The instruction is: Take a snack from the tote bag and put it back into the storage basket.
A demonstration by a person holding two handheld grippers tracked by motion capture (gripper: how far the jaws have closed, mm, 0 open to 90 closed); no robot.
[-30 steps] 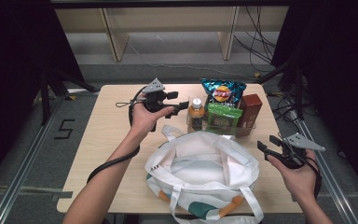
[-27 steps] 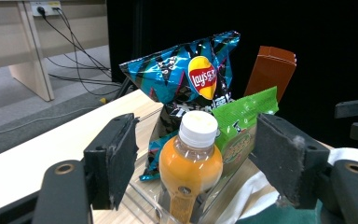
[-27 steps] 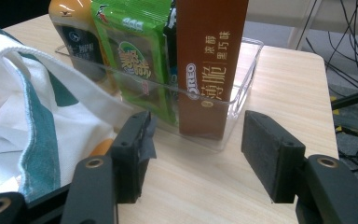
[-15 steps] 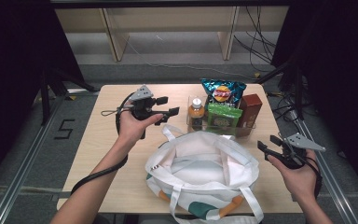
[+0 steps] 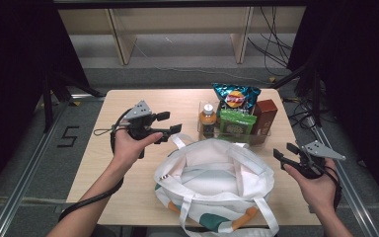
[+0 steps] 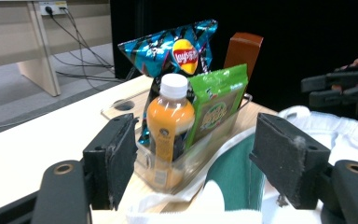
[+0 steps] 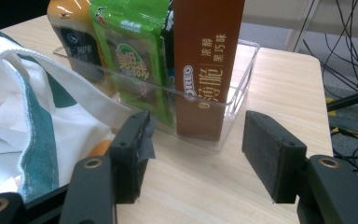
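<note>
approach step: left claw and right claw, both spread and empty, flank the open tote bag; next, grasp the juice bottle in the clear bin on the tabletop.

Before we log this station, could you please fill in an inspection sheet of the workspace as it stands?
Surface: light wooden table, bare at the left.
Job's things: white tote bag lying open at the near edge; clear bin behind it holding an orange bottle, green packet, blue chip bag and brown box.
Clutter: nothing seen.
Grippers: left gripper in the air left of the bin, jaws open and empty; right gripper right of the bag, jaws open and empty.
Cables: one trails from the left gripper; more lie on the floor behind.
Surroundings: grey floor, wooden furniture legs, dark curtains.
</note>
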